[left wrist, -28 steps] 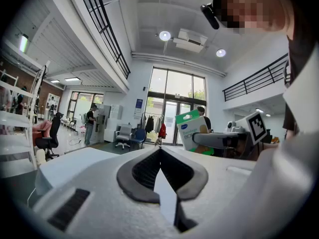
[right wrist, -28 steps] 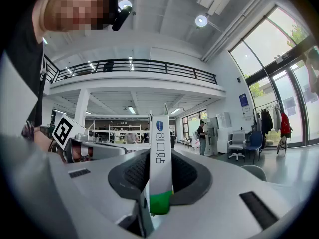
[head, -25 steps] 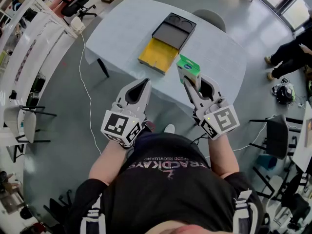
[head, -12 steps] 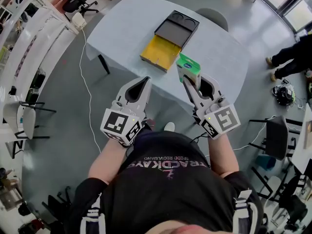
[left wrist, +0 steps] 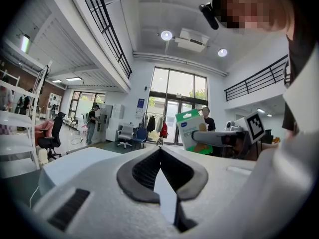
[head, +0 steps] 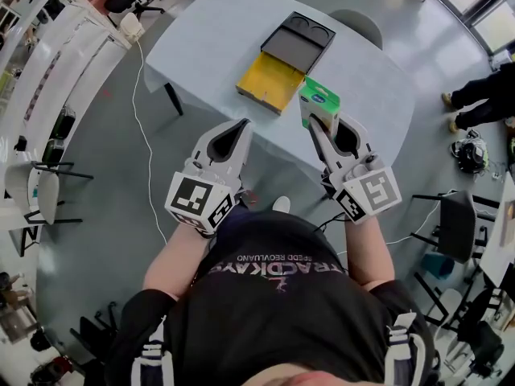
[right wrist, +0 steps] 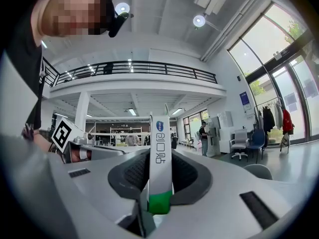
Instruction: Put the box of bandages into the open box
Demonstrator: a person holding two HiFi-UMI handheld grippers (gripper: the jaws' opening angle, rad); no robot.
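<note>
Surrounding open box (head: 269, 83): white table (head: 209, 47), grey chair (head: 359, 24).

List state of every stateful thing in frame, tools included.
Green-and-white cardboard box of bandages: clamped upright, not yet in the open box.
Yellow-and-black open box: open, yellow tray looks empty.
Left tool: shut, empty.
Right tool: shut on the bandage box.

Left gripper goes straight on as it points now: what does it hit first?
Probably nothing close: the left gripper points level above the white table, toward the yellow open box; clearance over it is unclear.
</note>
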